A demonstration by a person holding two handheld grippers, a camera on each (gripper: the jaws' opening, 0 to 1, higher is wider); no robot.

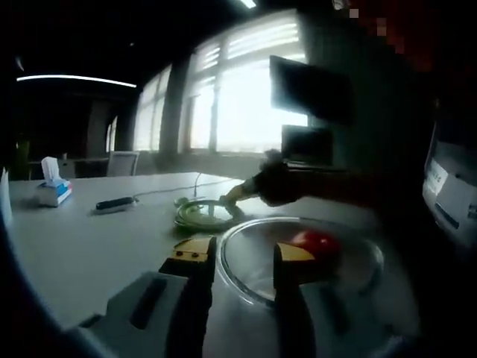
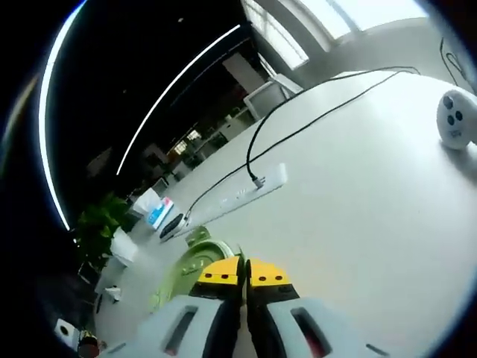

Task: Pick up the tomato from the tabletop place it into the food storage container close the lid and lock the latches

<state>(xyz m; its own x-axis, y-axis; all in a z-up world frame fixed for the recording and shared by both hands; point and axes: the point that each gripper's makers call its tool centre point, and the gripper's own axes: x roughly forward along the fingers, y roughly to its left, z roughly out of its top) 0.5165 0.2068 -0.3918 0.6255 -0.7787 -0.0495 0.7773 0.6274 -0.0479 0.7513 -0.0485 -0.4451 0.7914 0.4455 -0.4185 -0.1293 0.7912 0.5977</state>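
Red round tomato (image 1: 317, 242) sits inside the clear glass container (image 1: 246, 280); right claw (image 2: 244, 282) pinches the green-rimmed lid (image 2: 182, 270) at ten o'clock, left claw (image 1: 242, 265) wide. Next, I'd say: seat lid.

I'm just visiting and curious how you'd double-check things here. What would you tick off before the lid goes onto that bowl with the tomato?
1. Tomato inside the clear container: ok, the red shape sits within the rim.
2. Lid reached: ok, the right gripper is at its green edge, beside the container.
3. Right gripper holds the lid: cannot tell. In the right gripper view its jaws look closed over the green lid, but the contact is hidden.
4. Left gripper free: ok, jaws apart, nothing between them, astride the container's near rim.
5. Latches ready: cannot tell, too dim and blurred.
6. Power strip and cable away from the lid: ok.
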